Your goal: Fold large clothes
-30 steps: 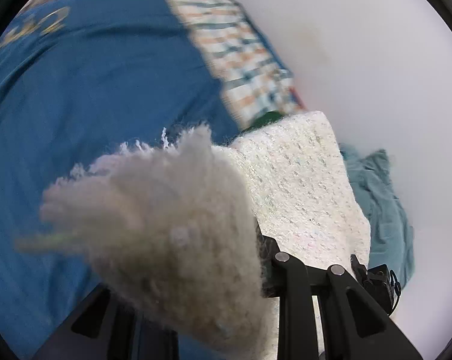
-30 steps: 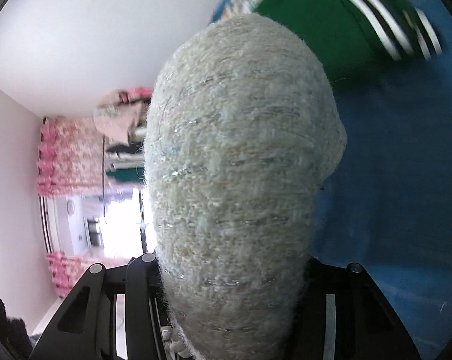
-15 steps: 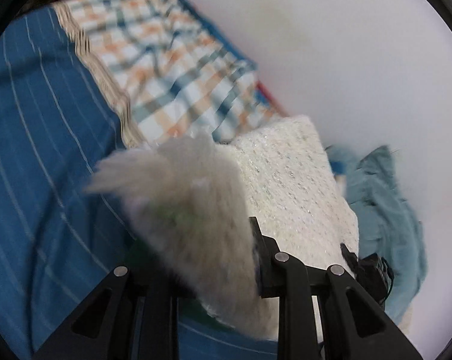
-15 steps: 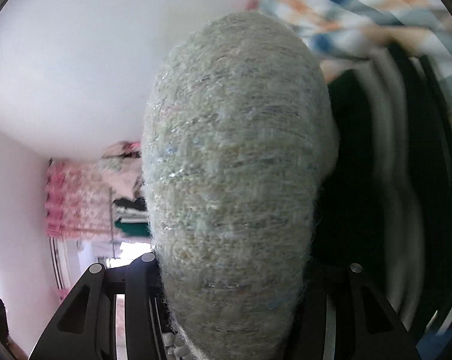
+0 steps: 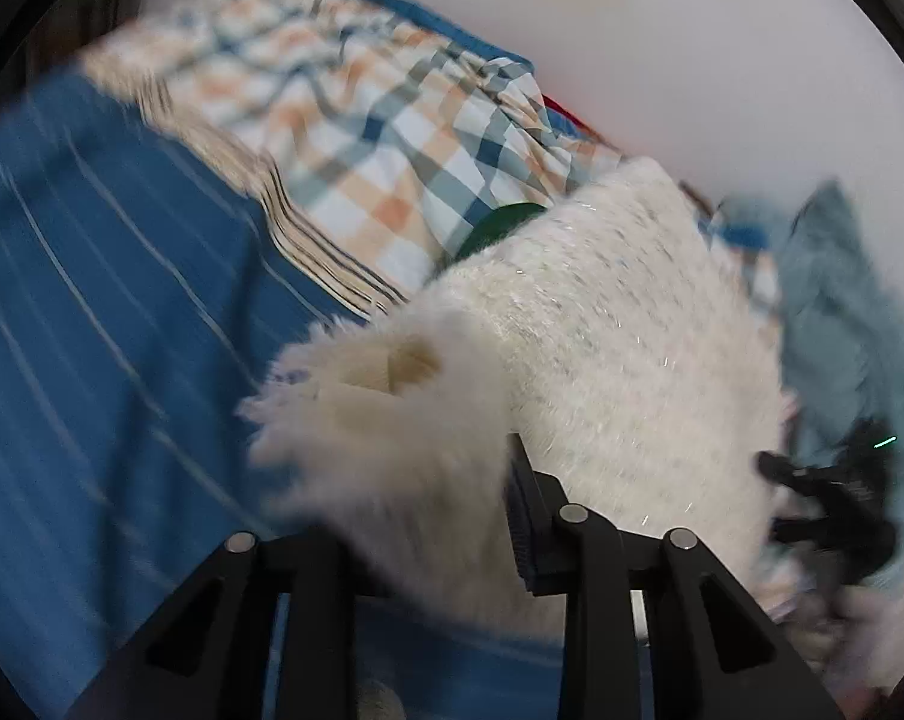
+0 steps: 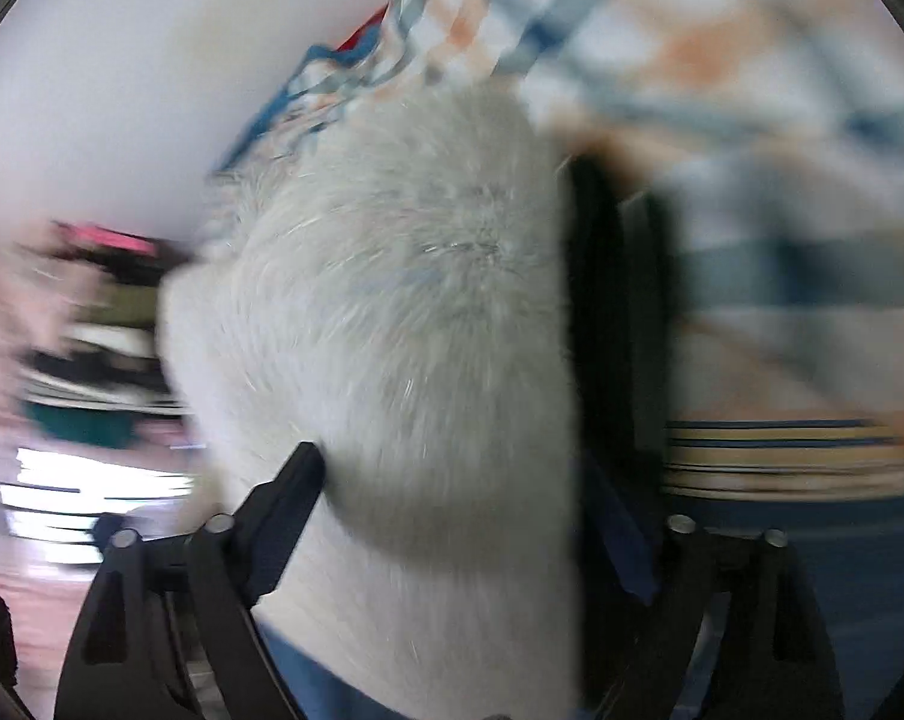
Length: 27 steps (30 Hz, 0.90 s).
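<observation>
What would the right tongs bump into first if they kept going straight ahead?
Most likely the fluffy white sweater. It fills the space between the spread fingers of the right tongs, whose jaws have just been opening. The checked cloth looks farther off, but the picture is blurred, so depth is unclear.

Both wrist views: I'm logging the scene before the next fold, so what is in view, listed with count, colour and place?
fluffy sweater: one, cream-white, lying between both tools' fingers, over the bedding.
blue sheet: one, blue with thin pale stripes, under everything.
plaid cloth: one, white, orange and blue check, behind the sweater by the wall.
green garment: one, dark green, peeking out under the sweater's far edge.
teal garment: one, dull teal, beside the sweater against the wall.
wall: white, behind the bed.
left tool: black, jaws just opening, sweater between them.
right tool: black, jaws just opened wide, sweater between them.
</observation>
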Motion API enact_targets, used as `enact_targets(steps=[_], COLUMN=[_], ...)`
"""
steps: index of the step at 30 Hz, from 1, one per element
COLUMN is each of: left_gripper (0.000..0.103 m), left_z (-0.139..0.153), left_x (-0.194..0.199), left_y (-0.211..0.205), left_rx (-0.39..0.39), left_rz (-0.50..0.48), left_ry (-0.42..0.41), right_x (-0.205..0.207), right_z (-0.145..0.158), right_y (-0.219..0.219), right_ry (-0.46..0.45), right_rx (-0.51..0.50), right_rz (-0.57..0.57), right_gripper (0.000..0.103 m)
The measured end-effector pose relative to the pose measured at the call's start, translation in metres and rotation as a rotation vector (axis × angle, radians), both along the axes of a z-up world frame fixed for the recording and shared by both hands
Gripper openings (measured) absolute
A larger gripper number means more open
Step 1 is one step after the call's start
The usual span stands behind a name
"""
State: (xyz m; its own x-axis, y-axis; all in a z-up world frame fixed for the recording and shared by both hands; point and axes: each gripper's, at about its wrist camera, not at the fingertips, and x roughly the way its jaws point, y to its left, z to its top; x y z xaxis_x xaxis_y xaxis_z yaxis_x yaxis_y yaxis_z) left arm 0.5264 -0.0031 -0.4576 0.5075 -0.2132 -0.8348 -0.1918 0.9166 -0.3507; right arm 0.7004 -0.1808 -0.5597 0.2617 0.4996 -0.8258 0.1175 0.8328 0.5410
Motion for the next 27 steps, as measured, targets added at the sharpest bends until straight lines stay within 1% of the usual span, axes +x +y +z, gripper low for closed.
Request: enact_targets(steps=[1,2,3,4,6,7,8,10,13,16,19,20,22,23,27], left_gripper=[0.040,0.049,0.075,0.096,0.098,0.098,0.098,0.098,0.099,0.099,0.099,0.099,0.099,0.099,0.099], left_z=[0.006,0.015,0.021,0.032,0.044,0.056,0.065,0.083,0.115,0.146,0.183,0.191,0.219,0.236,0.291], left_x=[-0.002,-0.006,-0.010,-0.018,-0.027,-0.036,-0.043,-0.060,-0.088,-0.114,-0.147,-0.154,-0.180,-0.194,-0.243], left_y=[-0.004,-0.010,-0.014,-0.021,-0.029,-0.037,-0.041,-0.047,-0.052,-0.050,-0.045,-0.044,-0.040,-0.039,-0.033], left_rx=[0.056,0.132,0.173,0.227,0.305,0.352,0.379,0.408,0.445,0.455,0.456,0.455,0.433,0.444,0.434], left_rz=[-0.011,-0.022,-0.030,-0.049,-0.065,-0.086,-0.100,-0.120,-0.147,-0.166,-0.178,-0.179,-0.196,-0.197,-0.216], left_ry=[-0.005,-0.014,-0.024,-0.043,-0.059,-0.069,-0.075,-0.078,-0.092,-0.088,-0.101,-0.104,-0.120,-0.133,-0.171], right_x=[-0.008,-0.020,-0.029,-0.044,-0.070,-0.083,-0.098,-0.137,-0.184,-0.236,-0.288,-0.302,-0.334,-0.351,-0.414], right_z=[0.010,0.021,0.029,0.039,0.048,0.052,0.055,0.067,0.117,0.174,0.235,0.252,0.289,0.310,0.382], right_y=[0.006,0.014,0.017,0.027,0.036,0.036,0.034,0.035,0.054,0.069,0.086,0.089,0.095,0.099,0.120], right_ry=[-0.006,-0.012,-0.022,-0.024,-0.031,-0.037,-0.041,-0.044,-0.051,-0.072,-0.108,-0.116,-0.136,-0.147,-0.197], right_rx=[-0.092,-0.201,-0.278,-0.373,-0.510,-0.555,-0.604,-0.658,-0.694,-0.690,-0.723,-0.726,-0.718,-0.722,-0.747], right_rz=[0.001,-0.006,-0.017,-0.029,-0.041,-0.051,-0.060,-0.085,-0.134,-0.171,-0.191,-0.197,-0.213,-0.221,-0.240], right_gripper=[0.092,0.092,0.092,0.092,0.093,0.093,0.094,0.095,0.095,0.095,0.095,0.095,0.095,0.095,0.095])
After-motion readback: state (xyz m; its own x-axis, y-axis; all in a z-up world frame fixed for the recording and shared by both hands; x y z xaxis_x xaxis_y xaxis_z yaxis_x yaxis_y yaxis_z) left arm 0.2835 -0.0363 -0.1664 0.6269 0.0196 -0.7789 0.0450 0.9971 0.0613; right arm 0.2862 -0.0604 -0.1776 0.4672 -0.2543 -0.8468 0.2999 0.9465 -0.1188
